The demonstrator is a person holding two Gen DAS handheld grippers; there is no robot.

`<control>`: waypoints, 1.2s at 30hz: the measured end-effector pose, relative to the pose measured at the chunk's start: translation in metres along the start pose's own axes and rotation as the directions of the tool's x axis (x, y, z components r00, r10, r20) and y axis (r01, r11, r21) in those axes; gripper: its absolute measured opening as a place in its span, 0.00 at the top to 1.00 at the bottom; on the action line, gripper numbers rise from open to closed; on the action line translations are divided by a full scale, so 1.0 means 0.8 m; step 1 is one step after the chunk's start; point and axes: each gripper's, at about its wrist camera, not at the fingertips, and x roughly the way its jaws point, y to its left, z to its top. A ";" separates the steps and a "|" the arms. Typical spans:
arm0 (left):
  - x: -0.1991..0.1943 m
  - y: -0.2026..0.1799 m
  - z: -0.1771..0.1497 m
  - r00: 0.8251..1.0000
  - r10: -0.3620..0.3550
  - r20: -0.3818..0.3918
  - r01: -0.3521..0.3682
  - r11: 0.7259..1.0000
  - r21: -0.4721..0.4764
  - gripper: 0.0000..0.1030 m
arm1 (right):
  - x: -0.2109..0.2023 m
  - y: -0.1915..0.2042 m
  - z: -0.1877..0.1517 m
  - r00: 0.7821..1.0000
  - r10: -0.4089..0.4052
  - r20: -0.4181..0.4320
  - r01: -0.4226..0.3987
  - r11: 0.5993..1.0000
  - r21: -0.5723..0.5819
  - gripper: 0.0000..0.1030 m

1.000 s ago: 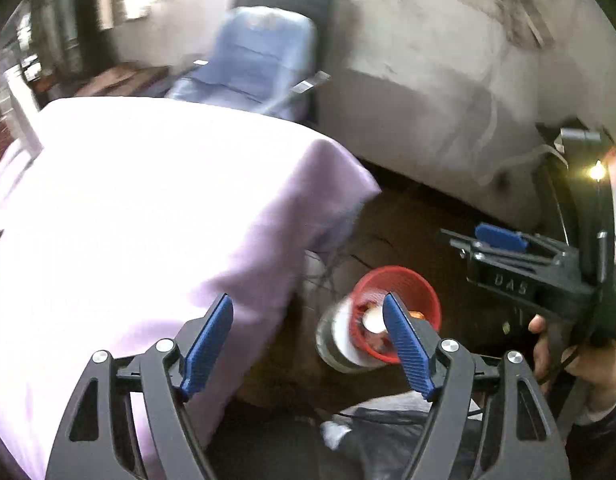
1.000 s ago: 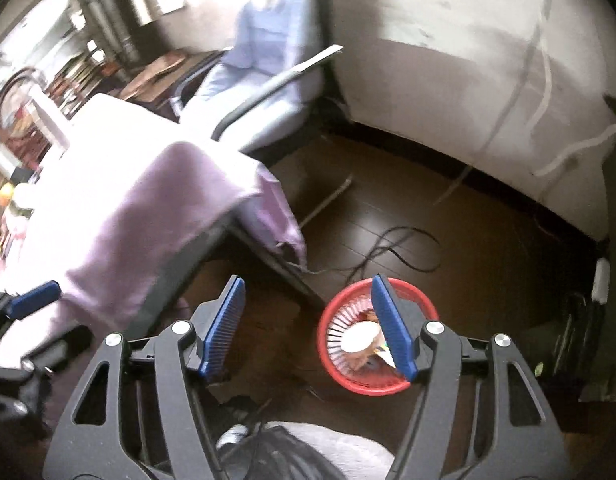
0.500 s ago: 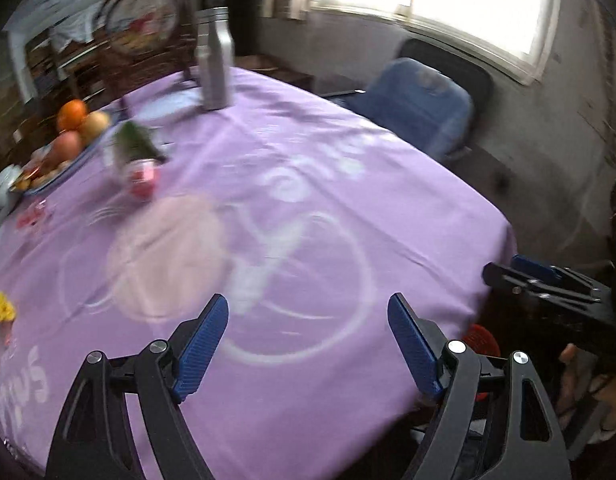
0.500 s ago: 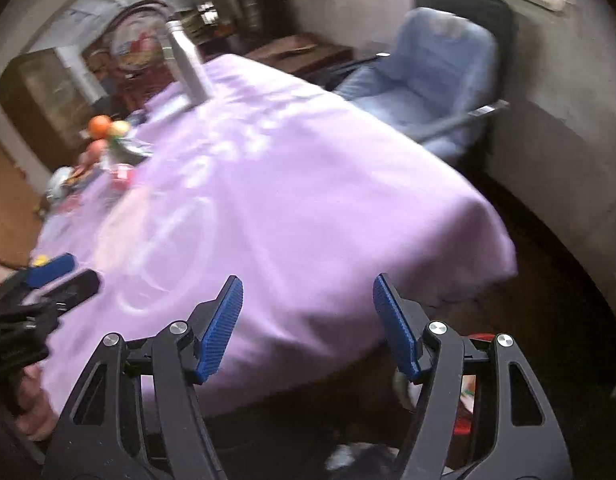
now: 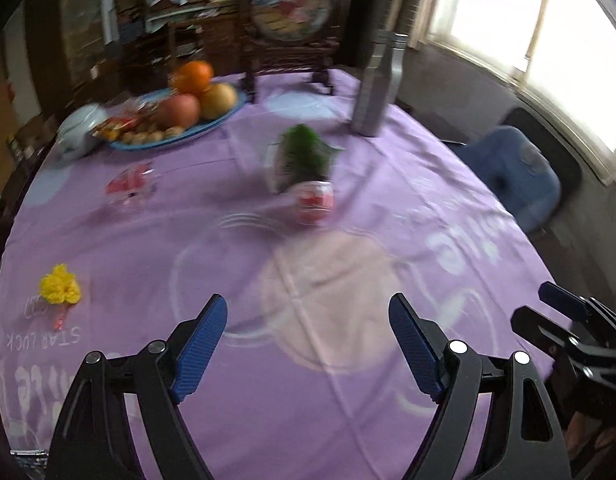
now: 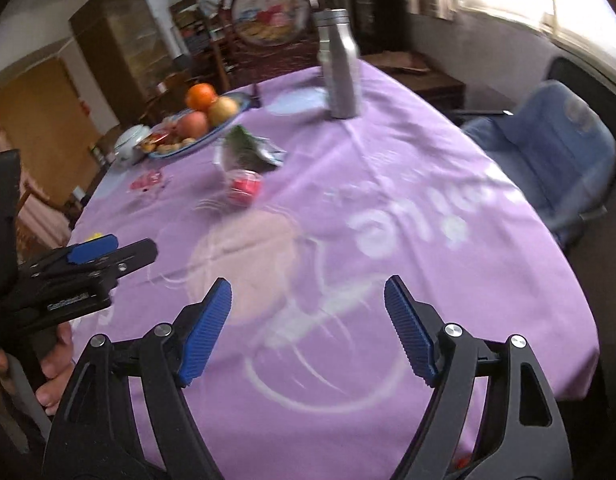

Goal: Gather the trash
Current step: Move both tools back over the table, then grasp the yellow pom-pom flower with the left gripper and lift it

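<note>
The left gripper hung over the near part of the desk, its fingers spread wide with only the purple cloth showing between them. The right gripper was beside it over the same cloth; its fingers had just been opening and stood wide apart, nothing between them.

Well ahead of both pairs of fingers, near the middle of the desk, lay the trash: a red-and-white cup with a crumpled green wrapper just behind it, both blurred. To the left of these was a small pink wrapper, and off the left fingers' left side a yellow crumpled scrap.

Farther back stood a blue plate of fruit, a white lidded bowl beside it, and a grey metal bottle upright. A blue chair stood beyond the desk's right edge
</note>
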 end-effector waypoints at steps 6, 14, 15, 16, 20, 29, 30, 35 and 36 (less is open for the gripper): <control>0.012 0.060 0.021 0.999 0.043 -0.030 -0.046 0.994 -0.102 0.21 | 0.039 0.051 0.040 0.999 0.047 -0.013 -0.048 0.998 -0.051 0.25; 0.007 0.156 0.049 0.987 0.155 -0.041 -0.160 0.939 -0.306 0.21 | 0.098 0.094 0.083 0.990 0.132 -0.041 -0.134 0.990 -0.046 0.21; 0.009 0.167 0.054 0.982 0.182 -0.052 -0.188 0.924 -0.334 0.21 | 0.103 0.096 0.085 0.991 0.130 -0.037 -0.131 0.990 -0.044 0.21; 0.011 0.173 0.056 0.978 0.201 -0.055 -0.208 0.917 -0.341 0.21 | 0.109 0.098 0.087 0.991 0.132 -0.030 -0.133 0.990 -0.038 0.21; 0.026 0.206 0.059 0.941 0.324 -0.095 -0.335 0.859 -0.387 0.21 | 0.131 0.102 0.088 0.985 0.162 -0.058 -0.164 0.986 -0.019 0.20; 0.072 0.277 0.040 0.900 0.378 -0.219 -0.436 0.738 -0.515 0.21 | 0.153 0.096 0.077 0.978 0.182 -0.104 -0.184 0.983 -0.007 0.20; 0.071 0.280 0.039 0.895 0.387 -0.222 -0.444 0.730 -0.519 0.21 | 0.155 0.095 0.077 0.978 0.181 -0.106 -0.183 0.983 -0.006 0.20; 0.050 0.285 0.035 0.908 0.379 -0.178 -0.409 0.711 -0.572 0.21 | 0.163 0.098 0.071 0.973 0.194 -0.127 -0.196 0.981 -0.001 0.20; 0.041 0.283 0.036 0.907 0.392 -0.157 -0.406 0.711 -0.574 0.21 | 0.163 0.100 0.069 0.972 0.195 -0.130 -0.197 0.980 -0.004 0.20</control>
